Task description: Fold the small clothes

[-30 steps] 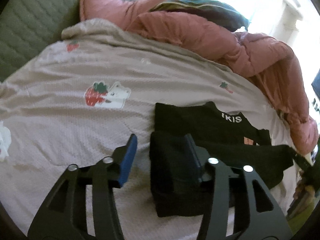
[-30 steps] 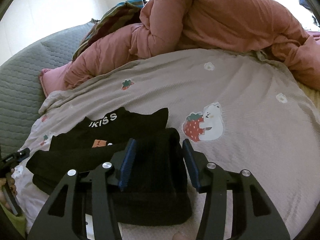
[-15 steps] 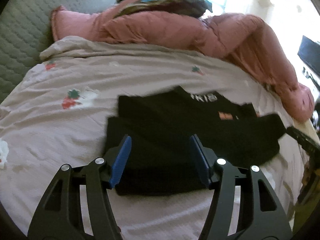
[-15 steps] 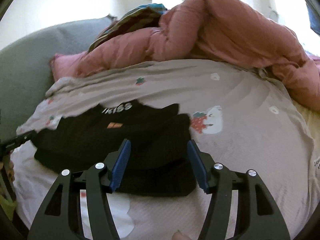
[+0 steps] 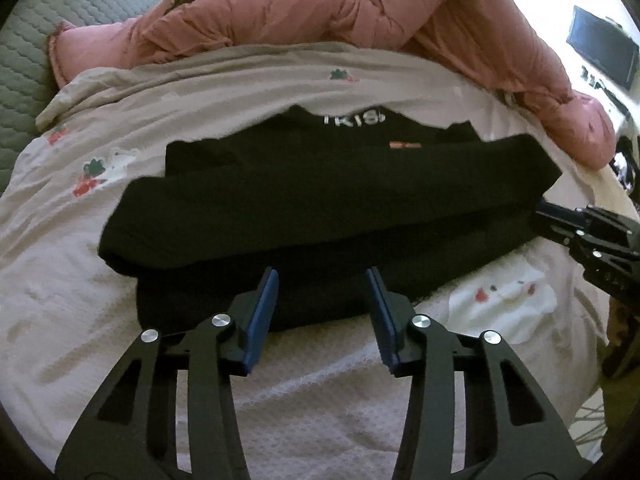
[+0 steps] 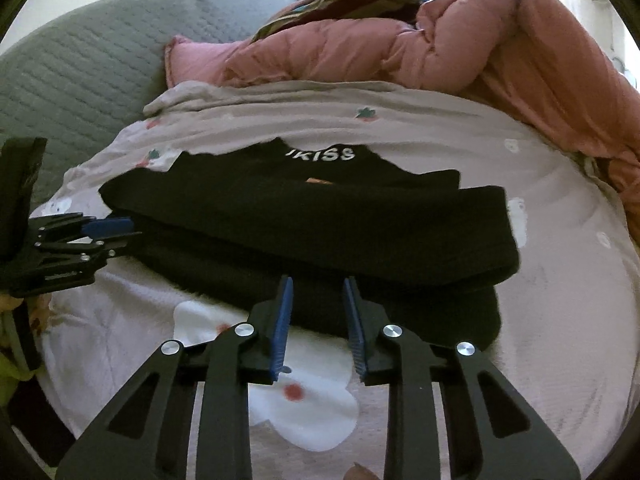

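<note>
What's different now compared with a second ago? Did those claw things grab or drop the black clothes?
Both have backed off toward the near edge of the bed. A second ago the left gripper and right gripper each straddled the folded black garment; now both sit open at its near edge, holding nothing. The garment looks unmoved on the strawberry-print blanket, and the pink duvet behind is unchanged.

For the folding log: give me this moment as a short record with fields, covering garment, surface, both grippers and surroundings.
garment: black garment, folded into layers, white lettering at its far edge
surface: strawberry-print bedspread
left gripper: jaws open, at the garment's near edge, gripping nothing
right gripper: jaws open, at the near edge, gripping nothing
behind: pink comforter bunched up; grey quilted headboard
</note>
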